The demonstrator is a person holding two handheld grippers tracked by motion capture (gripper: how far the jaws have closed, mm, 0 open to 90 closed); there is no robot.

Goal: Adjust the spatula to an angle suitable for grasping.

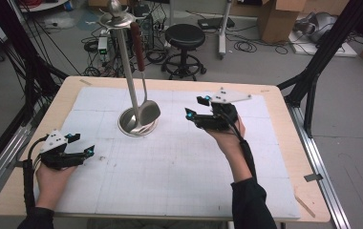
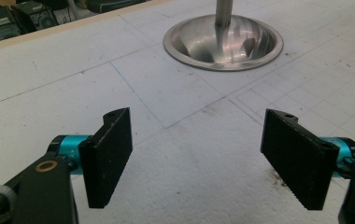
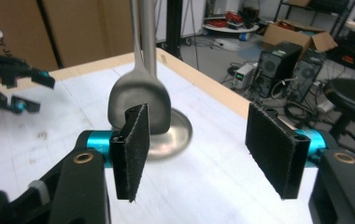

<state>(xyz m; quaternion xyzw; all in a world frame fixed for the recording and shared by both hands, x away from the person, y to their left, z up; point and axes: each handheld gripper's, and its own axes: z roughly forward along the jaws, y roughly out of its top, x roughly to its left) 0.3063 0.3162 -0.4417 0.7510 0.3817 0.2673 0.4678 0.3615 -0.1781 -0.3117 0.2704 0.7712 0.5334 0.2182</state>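
Hanging back at the near-left of the counter [image 1: 179, 200], left tongs [image 1: 85, 151] sit wide open, nothing between the jaws, pointed toward the stand.

Stand: round steel base [image 1: 136, 125] on the white gridded mat, thin pole [image 1: 128, 71] rising to a hooked top [image 1: 116, 18]. A spatula [image 1: 146, 90] hangs from a hook, brown handle up, blade just above the base and close beside the pole.

Right tongs [image 1: 197, 114], raised off the mat to the right of the stand, are also open and empty, jaws aimed at the blade.

Judgement: likely step is taking the spatula. Best approached by the handle or neck, clear of the pole, then lifted up off the hook before pulling away. Pole and base rim crowd the blade. The stand may tip if tugged sideways.

Beyond the counter: a black stool [image 1: 184, 36], floor cables, cardboard boxes.
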